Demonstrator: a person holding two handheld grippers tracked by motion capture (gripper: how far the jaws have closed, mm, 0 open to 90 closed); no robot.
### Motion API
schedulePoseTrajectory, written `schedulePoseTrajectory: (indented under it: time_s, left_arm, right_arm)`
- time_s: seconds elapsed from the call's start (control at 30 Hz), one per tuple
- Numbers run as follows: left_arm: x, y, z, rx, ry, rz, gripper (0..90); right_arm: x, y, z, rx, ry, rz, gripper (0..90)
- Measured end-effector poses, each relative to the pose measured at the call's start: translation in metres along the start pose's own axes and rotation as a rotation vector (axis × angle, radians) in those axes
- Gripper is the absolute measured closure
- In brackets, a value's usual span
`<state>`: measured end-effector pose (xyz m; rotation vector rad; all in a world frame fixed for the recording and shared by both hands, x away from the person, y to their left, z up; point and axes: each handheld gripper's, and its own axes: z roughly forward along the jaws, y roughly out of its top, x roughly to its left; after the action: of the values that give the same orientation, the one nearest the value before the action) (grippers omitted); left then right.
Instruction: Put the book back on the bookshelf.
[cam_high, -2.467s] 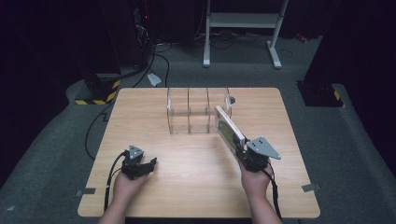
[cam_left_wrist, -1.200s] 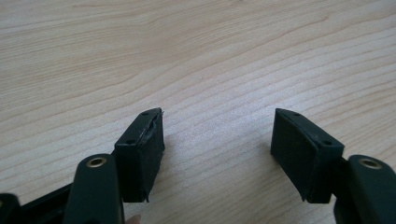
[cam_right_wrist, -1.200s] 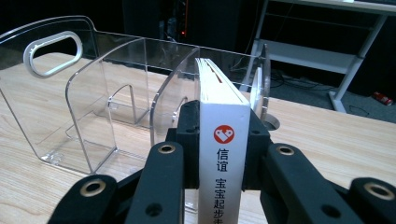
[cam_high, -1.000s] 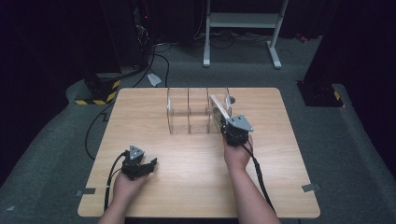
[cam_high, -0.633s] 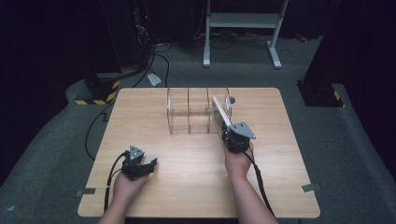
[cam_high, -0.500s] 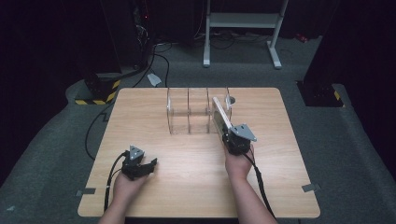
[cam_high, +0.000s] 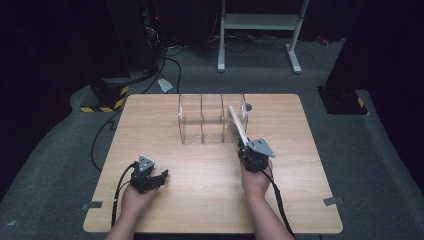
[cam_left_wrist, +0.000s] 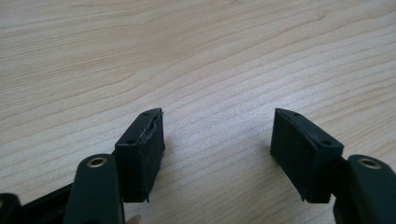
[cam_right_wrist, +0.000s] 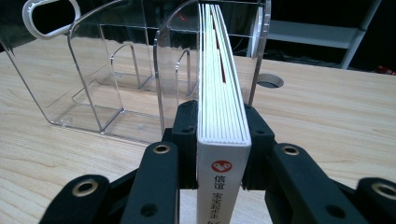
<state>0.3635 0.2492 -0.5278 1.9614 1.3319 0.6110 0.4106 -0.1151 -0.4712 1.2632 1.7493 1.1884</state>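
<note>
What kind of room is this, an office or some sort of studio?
Probably a recording studio or lab rather than an office: a lone light wooden table stands on grey carpet with dark surroundings, black cables trail across the floor, and yellow-and-black hazard tape marks a stand base. A white metal frame stands behind.

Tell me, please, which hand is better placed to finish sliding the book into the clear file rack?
The right. The right gripper is clamped on the book, whose far end already sits in the end slot of the clear rack. The left gripper rests open on the table, far from the rack.
</note>
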Motion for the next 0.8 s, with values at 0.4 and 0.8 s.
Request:
schedulePoseTrajectory:
  time_s: [0.4,0.8]
  left_arm:
    - [0.0,0.0,0.0,0.0,0.0,0.0,34.9]
    - [0.0,0.0,0.0,-0.003,0.0,-0.003,34.9]
  right_arm:
    - [-0.001,0.009,0.009,0.037,0.023,0.008,64.6]
    - [0.004,0.011,0.012,0.037,-0.009,-0.036,75.6]
